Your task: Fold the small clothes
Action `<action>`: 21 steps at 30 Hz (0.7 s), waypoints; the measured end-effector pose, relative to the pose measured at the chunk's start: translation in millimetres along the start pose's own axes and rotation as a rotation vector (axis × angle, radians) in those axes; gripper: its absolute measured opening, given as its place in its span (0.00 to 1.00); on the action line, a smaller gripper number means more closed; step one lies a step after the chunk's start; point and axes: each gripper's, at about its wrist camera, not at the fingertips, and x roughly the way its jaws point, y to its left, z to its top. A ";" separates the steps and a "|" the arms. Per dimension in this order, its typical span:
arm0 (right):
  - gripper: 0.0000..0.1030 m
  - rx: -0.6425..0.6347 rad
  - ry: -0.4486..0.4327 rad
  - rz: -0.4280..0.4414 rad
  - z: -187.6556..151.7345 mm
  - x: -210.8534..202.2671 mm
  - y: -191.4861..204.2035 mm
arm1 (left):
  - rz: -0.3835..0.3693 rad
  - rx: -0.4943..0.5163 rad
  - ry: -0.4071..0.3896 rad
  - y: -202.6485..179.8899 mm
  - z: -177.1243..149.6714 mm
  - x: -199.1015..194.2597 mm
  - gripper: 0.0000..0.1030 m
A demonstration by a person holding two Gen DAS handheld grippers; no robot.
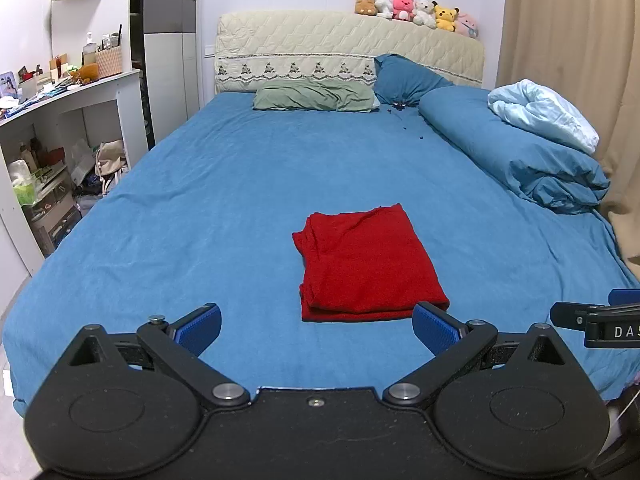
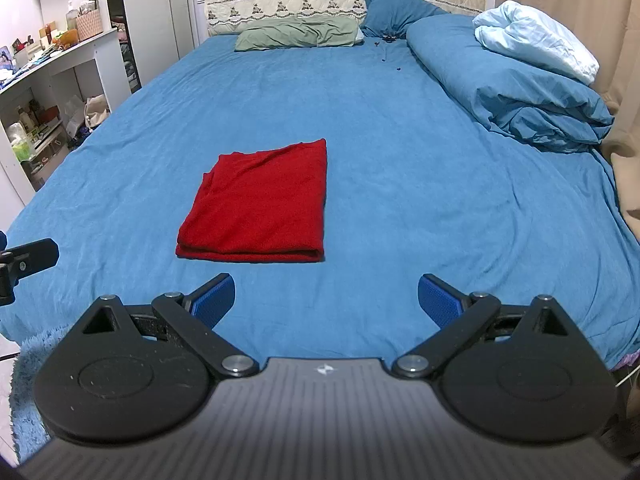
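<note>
On bedsheet [image 1: 200,184]: folded red cloth [image 1: 368,260], lengthwise toward headboard [image 1: 348,48]

Home bedroom: bed [image 1: 240,184] with pillows [image 1: 316,96], plush toys [image 1: 416,10] on headboard [image 1: 320,44], cluttered shelf [image 1: 68,92].

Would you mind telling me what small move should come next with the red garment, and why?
Probably none on the cloth itself: the red garment already lies as a neat folded rectangle on the blue bed sheet, and both the left hand-held gripper and right hand-held gripper are open, empty and short of it. I would simply draw both back.
</note>
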 end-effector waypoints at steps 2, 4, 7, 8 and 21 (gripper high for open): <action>1.00 -0.001 -0.001 0.000 -0.1 0.0 0.8 | -0.001 0.000 0.000 0.2 -0.2 -0.1 1.00; 1.00 0.000 -0.001 0.000 -0.1 0.0 1.1 | -0.001 0.000 0.000 0.5 0.0 -0.1 1.00; 1.00 -0.001 0.000 0.002 0.9 -0.1 1.5 | -0.002 -0.002 0.000 0.4 -0.1 -0.3 1.00; 1.00 -0.003 0.001 0.002 1.7 0.0 1.6 | -0.003 -0.002 0.000 0.5 -0.2 -0.1 1.00; 1.00 -0.004 0.004 0.006 4.3 1.4 -3.2 | -0.004 -0.010 0.003 -0.7 0.5 -0.7 1.00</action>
